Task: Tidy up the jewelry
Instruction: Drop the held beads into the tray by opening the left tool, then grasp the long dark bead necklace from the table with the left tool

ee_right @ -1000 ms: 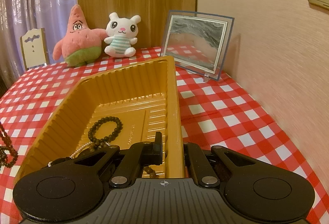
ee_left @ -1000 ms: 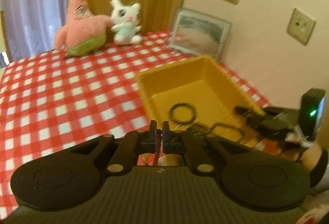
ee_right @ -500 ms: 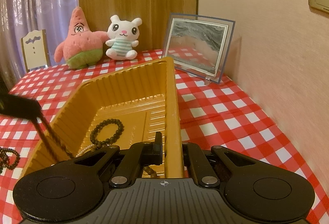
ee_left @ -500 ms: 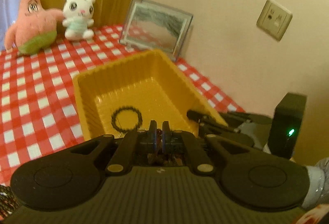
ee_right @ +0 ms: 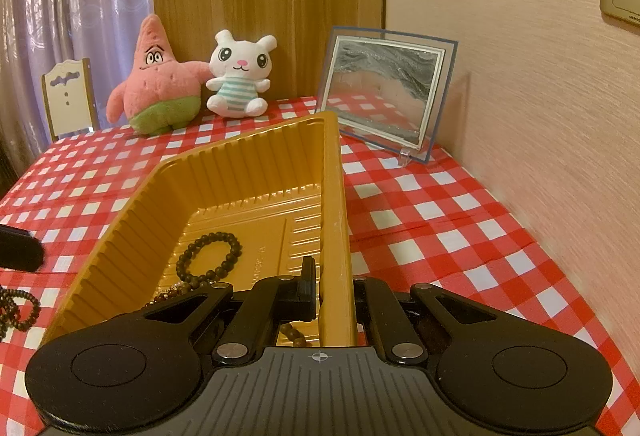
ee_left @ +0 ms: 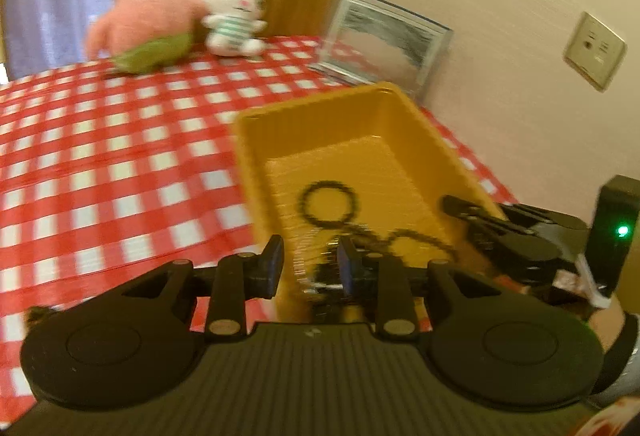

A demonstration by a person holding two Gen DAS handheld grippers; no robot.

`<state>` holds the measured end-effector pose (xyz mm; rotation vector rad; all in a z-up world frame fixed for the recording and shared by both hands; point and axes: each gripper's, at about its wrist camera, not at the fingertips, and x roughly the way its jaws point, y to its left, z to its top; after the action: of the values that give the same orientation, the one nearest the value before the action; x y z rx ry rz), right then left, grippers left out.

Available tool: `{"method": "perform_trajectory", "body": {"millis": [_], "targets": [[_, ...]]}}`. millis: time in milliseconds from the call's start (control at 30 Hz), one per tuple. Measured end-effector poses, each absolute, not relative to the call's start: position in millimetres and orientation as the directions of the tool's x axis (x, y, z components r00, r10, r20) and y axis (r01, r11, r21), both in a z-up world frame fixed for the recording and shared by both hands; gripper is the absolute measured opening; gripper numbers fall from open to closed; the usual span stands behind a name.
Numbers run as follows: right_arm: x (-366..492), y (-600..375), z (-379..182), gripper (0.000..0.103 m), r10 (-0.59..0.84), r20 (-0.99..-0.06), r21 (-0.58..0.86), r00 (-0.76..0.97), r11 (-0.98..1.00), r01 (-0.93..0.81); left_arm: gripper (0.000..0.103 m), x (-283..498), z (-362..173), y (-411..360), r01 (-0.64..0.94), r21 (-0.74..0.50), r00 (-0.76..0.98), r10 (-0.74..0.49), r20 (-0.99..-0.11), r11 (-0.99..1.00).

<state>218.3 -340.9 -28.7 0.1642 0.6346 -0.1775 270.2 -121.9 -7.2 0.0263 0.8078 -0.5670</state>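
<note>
A yellow ribbed tray (ee_left: 352, 123) (ee_right: 240, 179) sits on the red checked tablecloth. A dark bead bracelet (ee_left: 330, 203) (ee_right: 210, 256) lies inside it, with more beaded strands (ee_left: 416, 238) and a pearl strand (ee_left: 304, 256) near the front. My left gripper (ee_left: 308, 264) is open over the tray's near left corner, nothing between its fingers. My right gripper (ee_right: 334, 290) is shut on the tray's right wall near the front; it also shows in the left wrist view (ee_left: 500, 232). Another dark bead string (ee_right: 16, 310) lies on the cloth left of the tray.
A pink star plush (ee_right: 158, 83) and a white bunny plush (ee_right: 238, 75) sit at the back. A framed sand picture (ee_right: 386, 91) leans by the wall on the right. A small white chair ornament (ee_right: 68, 95) stands at the back left.
My left gripper was shut on a beaded strand over the tray; now it is open and the strand lies in the tray. The right gripper has kept its hold on the tray wall.
</note>
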Motion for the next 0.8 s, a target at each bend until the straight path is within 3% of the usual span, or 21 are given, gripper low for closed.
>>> {"method": "perform_trajectory", "body": {"millis": [633,800], "targets": [[218,-341,-29,0.005,-0.115,-0.601,0.096,0.791,0.972,0.214,0.026,255,-44,-2,0.109,-0.102,0.612,-0.147,-0.777,0.989],[218,-339,-26,0.005,-0.117,-0.601,0.088,0.79,0.974,0.211,0.033,252,-60,8,0.061,-0.062,0.609,-0.086,-0.789,0.996]]}}
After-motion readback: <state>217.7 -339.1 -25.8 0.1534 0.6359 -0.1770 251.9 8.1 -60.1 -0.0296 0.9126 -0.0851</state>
